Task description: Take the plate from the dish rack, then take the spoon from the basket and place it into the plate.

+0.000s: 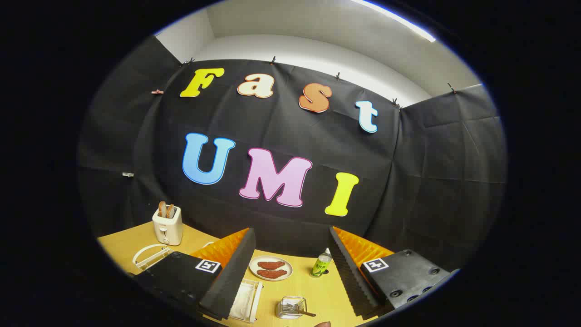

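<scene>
My gripper (290,234) is open and held high over the wooden table (308,288), with nothing between its fingers. Between the fingers and below them stands a small wire basket (290,307) with a spoon (305,312) whose handle sticks out to the right. Left of the basket, partly hidden by my left finger (231,272), is a white dish rack (247,299); I cannot tell what it holds. Farther off lies a white plate (271,268) with two reddish-brown pieces of food on it.
A green bottle (321,264) stands right of the plate, near my right finger. A white toaster (167,225) with toast in it stands at the table's far left, with a white wire frame (150,255) in front of it.
</scene>
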Demonstrator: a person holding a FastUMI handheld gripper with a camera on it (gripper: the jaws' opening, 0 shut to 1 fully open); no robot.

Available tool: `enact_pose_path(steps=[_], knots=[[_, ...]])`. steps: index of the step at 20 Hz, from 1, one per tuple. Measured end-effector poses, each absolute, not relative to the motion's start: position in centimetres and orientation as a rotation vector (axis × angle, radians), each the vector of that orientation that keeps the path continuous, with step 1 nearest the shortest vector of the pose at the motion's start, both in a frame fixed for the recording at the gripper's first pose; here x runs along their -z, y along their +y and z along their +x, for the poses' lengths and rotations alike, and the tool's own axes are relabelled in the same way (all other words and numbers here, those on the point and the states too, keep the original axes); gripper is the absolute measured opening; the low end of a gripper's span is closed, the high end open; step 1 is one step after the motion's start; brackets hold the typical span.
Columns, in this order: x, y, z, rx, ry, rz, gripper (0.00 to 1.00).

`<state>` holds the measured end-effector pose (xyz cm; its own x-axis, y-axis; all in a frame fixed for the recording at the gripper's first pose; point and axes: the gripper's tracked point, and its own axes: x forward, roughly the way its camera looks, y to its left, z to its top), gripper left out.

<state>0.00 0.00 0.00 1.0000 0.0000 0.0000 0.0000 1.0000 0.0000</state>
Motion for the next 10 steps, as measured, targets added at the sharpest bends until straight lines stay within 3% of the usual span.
enact_pose_path(steps=[10], knots=[[0.46, 0.49, -0.88, -0.015, 0.014, -0.006, 0.97]])
